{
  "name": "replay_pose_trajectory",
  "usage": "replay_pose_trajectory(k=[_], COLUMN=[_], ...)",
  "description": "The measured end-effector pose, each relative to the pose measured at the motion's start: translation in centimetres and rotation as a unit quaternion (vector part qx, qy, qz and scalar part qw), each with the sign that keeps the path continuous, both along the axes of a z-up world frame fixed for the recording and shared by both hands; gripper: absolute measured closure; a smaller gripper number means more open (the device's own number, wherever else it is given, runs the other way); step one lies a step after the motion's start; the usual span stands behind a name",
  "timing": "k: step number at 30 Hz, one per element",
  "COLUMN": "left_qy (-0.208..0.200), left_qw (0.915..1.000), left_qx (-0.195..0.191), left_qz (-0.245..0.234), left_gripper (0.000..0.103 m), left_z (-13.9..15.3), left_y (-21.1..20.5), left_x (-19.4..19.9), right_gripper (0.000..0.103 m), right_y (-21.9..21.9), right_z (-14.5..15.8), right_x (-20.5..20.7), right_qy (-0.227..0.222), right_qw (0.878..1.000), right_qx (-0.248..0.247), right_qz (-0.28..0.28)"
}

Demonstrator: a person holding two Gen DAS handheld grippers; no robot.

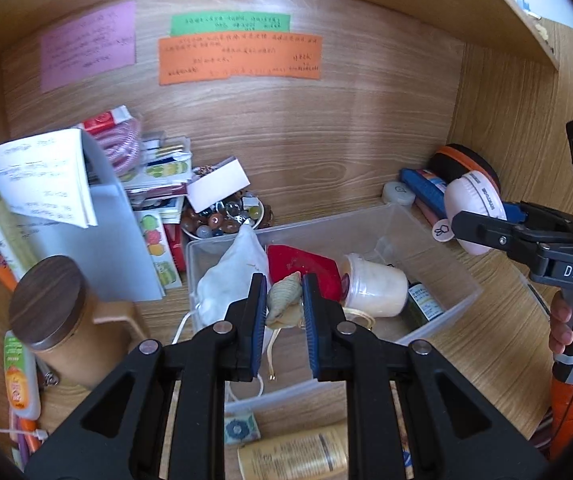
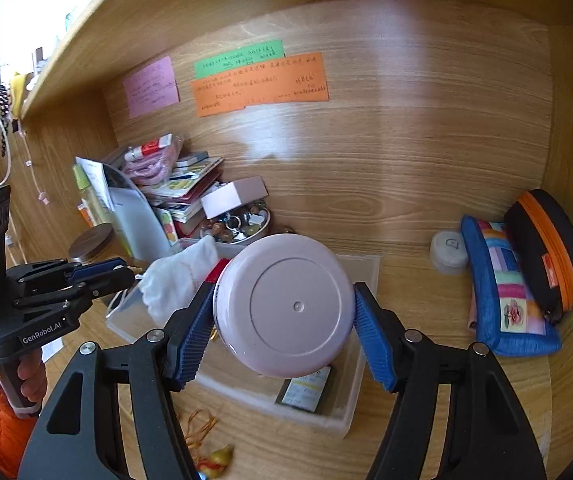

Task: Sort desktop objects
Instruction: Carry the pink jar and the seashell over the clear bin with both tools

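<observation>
My left gripper (image 1: 284, 300) is shut on a cream ribbed seashell (image 1: 284, 296) and holds it over the clear plastic bin (image 1: 446, 312). In the bin lie a white cloth pouch (image 1: 230, 276), a red flat object (image 1: 302, 266), a cream jar (image 1: 374, 288) and a small dark bottle (image 1: 424, 304). My right gripper (image 2: 284, 320) is shut on a round pale pink case (image 2: 286, 304) and holds it above the same bin (image 2: 346, 416). The right gripper with the pink case (image 1: 470, 208) also shows at the right of the left wrist view.
A wooden-lidded canister (image 1: 52, 312), a paper holder (image 1: 106, 240) and stacked booklets stand at the left. A bowl of beads (image 1: 226, 216) sits behind the bin. A blue patchwork pouch (image 2: 506, 292), a black-orange case (image 2: 546, 248) and a small round tin (image 2: 448, 250) lie at the right.
</observation>
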State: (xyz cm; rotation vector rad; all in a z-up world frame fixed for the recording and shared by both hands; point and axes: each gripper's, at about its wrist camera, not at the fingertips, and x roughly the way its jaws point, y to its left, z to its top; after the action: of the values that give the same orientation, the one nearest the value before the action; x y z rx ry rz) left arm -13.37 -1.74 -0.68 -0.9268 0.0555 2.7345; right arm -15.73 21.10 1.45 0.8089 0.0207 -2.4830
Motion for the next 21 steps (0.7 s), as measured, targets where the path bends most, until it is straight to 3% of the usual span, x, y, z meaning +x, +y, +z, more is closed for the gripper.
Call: replay_pose_trajectory(k=[13, 21], left_qy=[-0.056, -0.081], left_qw=[0.9983, 0.9965], left_qx=[-0.013, -0.019], left_qz=[-0.002, -0.001], left_gripper=[0.086, 0.086], left_z=[-3.4, -5.3], left_y=[1.2, 1.3], left_x=[-3.9, -5.2], right_gripper=[0.04, 0.04], right_y=[-2.1, -2.8], right_z=[-4.8, -5.8], right_x=[-5.1, -6.2], right_qy=[-0.065, -0.065], right_qw=[0.997, 0.996], right_qx=[0.04, 0.067], right_qz=[0.007, 0.001])
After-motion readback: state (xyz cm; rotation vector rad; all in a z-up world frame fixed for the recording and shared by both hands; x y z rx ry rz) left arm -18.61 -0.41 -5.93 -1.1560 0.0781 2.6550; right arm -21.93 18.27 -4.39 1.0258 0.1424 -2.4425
